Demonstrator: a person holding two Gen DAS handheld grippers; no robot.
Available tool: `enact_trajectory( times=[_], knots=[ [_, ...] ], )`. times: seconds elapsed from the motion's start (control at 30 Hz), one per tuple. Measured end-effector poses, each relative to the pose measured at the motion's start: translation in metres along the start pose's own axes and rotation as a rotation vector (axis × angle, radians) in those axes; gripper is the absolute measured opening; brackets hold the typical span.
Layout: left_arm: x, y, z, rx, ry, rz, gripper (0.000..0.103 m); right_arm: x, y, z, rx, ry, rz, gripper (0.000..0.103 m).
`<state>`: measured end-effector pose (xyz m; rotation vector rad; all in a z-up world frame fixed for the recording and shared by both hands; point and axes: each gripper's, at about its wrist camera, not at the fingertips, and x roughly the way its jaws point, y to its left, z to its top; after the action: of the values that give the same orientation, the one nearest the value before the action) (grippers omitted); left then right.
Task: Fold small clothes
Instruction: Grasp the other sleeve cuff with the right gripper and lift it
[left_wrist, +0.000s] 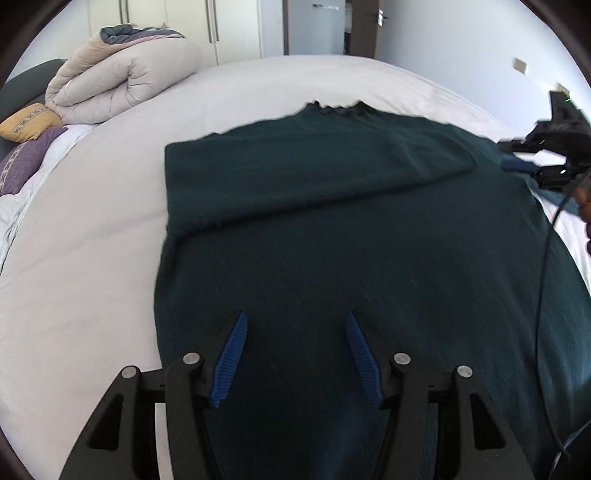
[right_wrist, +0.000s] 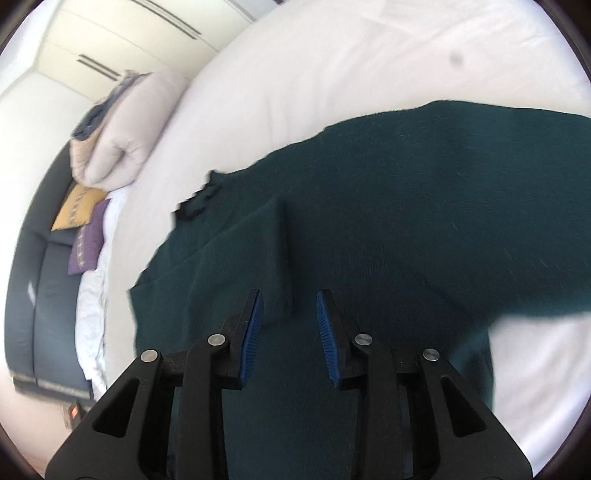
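A dark green sweater (left_wrist: 332, 221) lies flat on the white bed (left_wrist: 92, 258), its ribbed collar (left_wrist: 334, 109) at the far side. One sleeve is folded across its chest. My left gripper (left_wrist: 295, 315) hovers open over the lower body of the sweater, with only flat cloth below its blue pads. In the right wrist view the sweater (right_wrist: 406, 221) fills the middle, and the folded sleeve's edge (right_wrist: 282, 254) ends just ahead of my right gripper (right_wrist: 289, 293). Its jaws stand open, a narrow gap between the pads, gripping nothing. The other gripper's black body (left_wrist: 550, 155) shows at the sweater's right side.
A rolled beige duvet (left_wrist: 122, 81) sits at the bed's far left, with a yellow pillow (left_wrist: 29, 122) and a purple pillow (left_wrist: 26, 162) beside it. A black cable (left_wrist: 546, 295) hangs at the right. Wardrobe doors (left_wrist: 207, 26) and a door stand behind the bed.
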<state>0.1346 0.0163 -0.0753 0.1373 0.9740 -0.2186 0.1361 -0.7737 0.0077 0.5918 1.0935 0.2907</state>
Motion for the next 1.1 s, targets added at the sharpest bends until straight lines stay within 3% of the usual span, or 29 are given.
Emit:
enact_trajectory(
  times=[0.07, 0.17, 0.33, 0.43, 0.47, 0.53, 0.57, 0.6, 0.67, 0.83, 1.03, 1.1],
  knots=[
    [-0.010, -0.013, -0.014, 0.049, 0.004, 0.005, 0.059, -0.025, 0.002, -0.029, -0.005, 0.032, 0.128, 0.029],
    [-0.026, -0.026, -0.034, 0.082, 0.007, -0.024, 0.060, -0.055, 0.009, -0.087, -0.062, 0.110, 0.215, 0.029],
    [-0.043, -0.038, -0.072, 0.105, -0.013, 0.003, 0.065, -0.074, -0.004, -0.194, -0.078, 0.238, 0.249, 0.029],
    [-0.050, -0.035, -0.081, 0.057, -0.015, -0.002, 0.066, -0.071, -0.034, -0.228, 0.018, 0.258, 0.198, 0.029],
    [-0.054, -0.034, -0.082, 0.041, -0.012, -0.003, 0.066, -0.077, -0.045, -0.235, 0.069, 0.229, 0.238, 0.029],
    [-0.060, -0.033, -0.081, 0.003, -0.014, -0.016, 0.066, -0.096, -0.054, -0.239, 0.117, 0.158, 0.234, 0.029],
    [-0.063, -0.031, -0.080, -0.029, -0.019, -0.033, 0.068, -0.106, -0.057, -0.236, 0.126, 0.113, 0.224, 0.040],
    [-0.065, -0.029, -0.077, -0.062, -0.024, -0.051, 0.071, -0.115, -0.061, -0.235, 0.136, 0.076, 0.223, 0.060],
    [-0.071, -0.026, -0.072, -0.135, -0.050, -0.108, 0.076, -0.142, -0.068, -0.226, 0.173, -0.050, 0.235, 0.068],
    [-0.078, -0.028, -0.052, -0.260, -0.078, -0.241, 0.083, -0.197, -0.099, -0.188, 0.238, -0.264, 0.207, 0.068],
    [-0.070, -0.031, -0.021, -0.376, -0.084, -0.376, 0.084, -0.237, -0.186, -0.145, 0.527, -0.478, 0.208, 0.068],
    [-0.063, -0.031, -0.014, -0.421, -0.080, -0.400, 0.085, -0.247, -0.221, -0.127, 0.591, -0.513, 0.209, 0.068]
  ],
)
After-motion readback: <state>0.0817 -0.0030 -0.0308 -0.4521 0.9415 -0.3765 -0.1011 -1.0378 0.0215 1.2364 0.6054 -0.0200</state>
